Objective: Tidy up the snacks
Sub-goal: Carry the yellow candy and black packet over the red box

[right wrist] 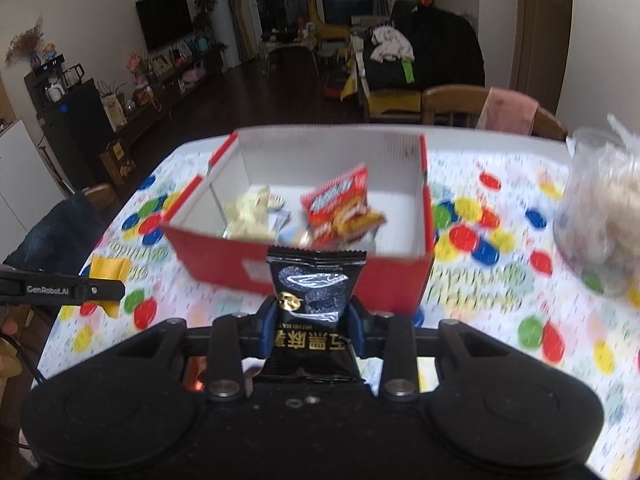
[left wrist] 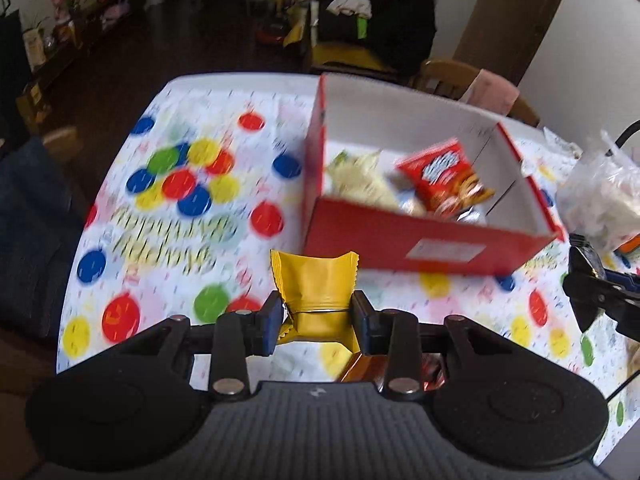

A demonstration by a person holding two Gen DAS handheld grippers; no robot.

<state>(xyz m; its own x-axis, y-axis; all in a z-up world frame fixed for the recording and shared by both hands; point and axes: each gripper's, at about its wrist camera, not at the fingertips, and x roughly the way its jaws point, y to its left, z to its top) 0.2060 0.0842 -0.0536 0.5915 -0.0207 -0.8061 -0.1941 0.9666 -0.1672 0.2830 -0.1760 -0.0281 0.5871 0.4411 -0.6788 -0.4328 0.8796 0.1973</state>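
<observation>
While left jaws clamp a yellow packet [left wrist: 314, 280], right jaws grip a black packet [right wrist: 316, 292].

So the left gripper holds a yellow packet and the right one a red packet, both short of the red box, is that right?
Not quite: the right gripper holds a black packet, as the right wrist view shows. The left gripper does hold the yellow packet, both short of the red box.

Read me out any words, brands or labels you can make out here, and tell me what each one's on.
"GenRobot.AI": on the left gripper arm.
Black snack packet in the right gripper: Chinese characters, upside down, not legible.
Red snack bag, red box label, tablecloth lettering: blurred.
</observation>
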